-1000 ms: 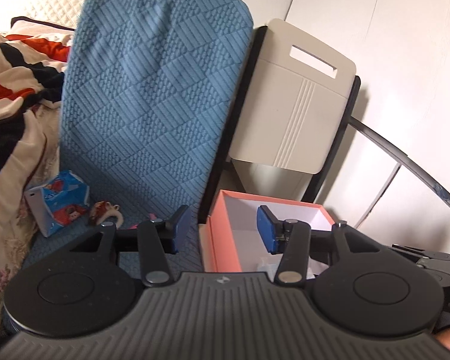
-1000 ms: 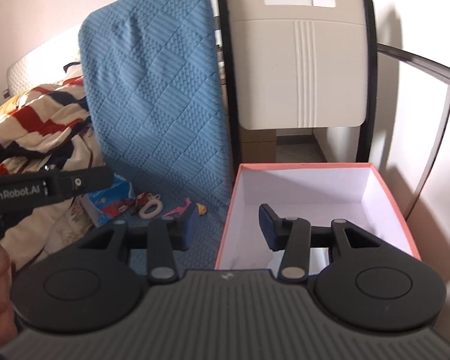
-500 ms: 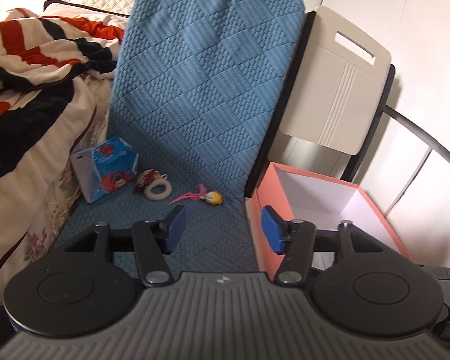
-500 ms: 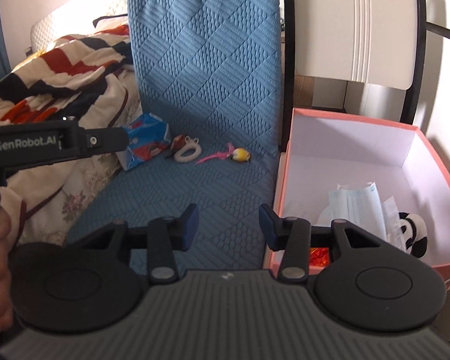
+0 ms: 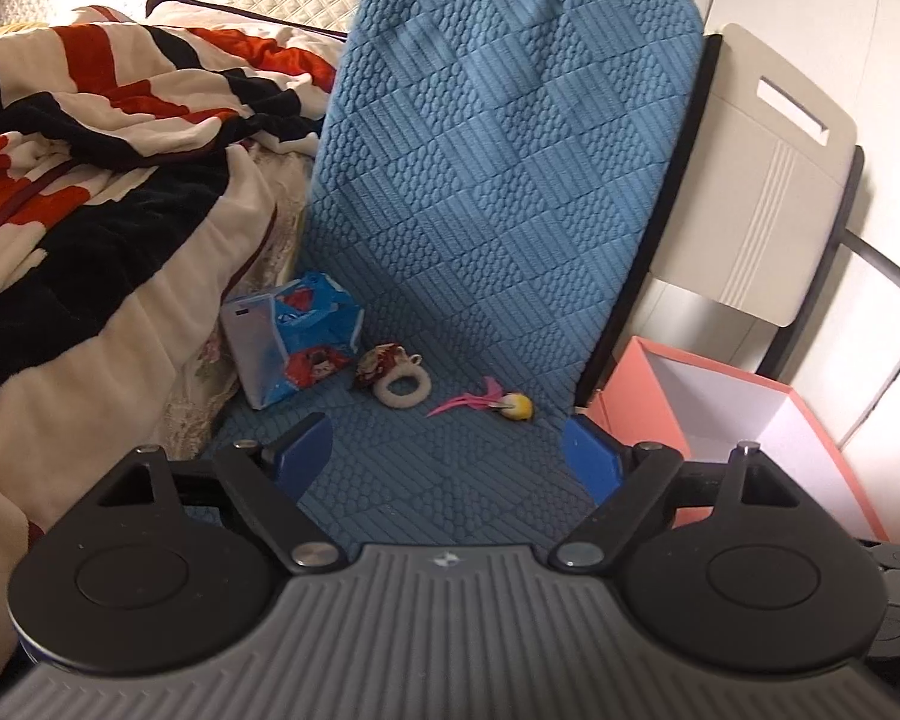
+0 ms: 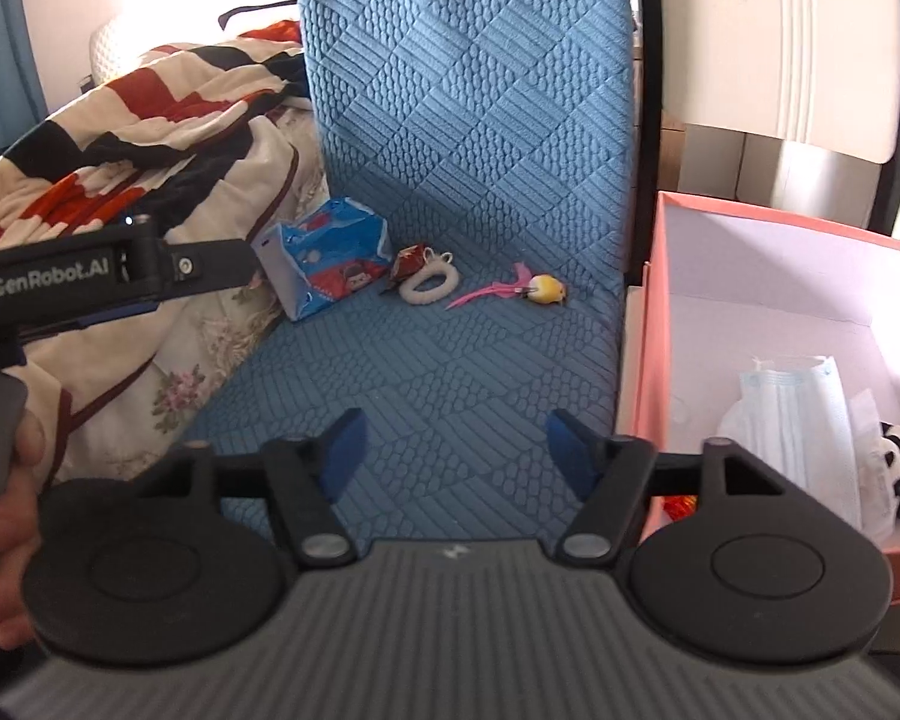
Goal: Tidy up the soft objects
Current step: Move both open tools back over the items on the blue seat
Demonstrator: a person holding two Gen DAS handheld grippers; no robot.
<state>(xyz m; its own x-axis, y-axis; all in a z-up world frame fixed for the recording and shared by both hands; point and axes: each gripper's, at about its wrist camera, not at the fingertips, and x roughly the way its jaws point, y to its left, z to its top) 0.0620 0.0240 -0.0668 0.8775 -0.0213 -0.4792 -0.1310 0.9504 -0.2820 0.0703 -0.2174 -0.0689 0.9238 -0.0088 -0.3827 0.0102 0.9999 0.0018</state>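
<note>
Both claws have dropped lower and closer to the blue quilted chair seat [image 6: 438,372]. The left claw [image 5: 447,459] and right claw [image 6: 456,450] are spreading wider, with nothing between their jaws, so a pickup looks about to begin. A tissue pack [image 6: 324,264], white hair tie [image 6: 429,288] and pink feather toy [image 6: 534,290] lie at the seat's back. The pink box [image 6: 654,360], just right of the seat, holds a face mask [image 6: 804,414]. A blanket [image 6: 150,114] crowds the left edge; the middle seat is bare.
</note>
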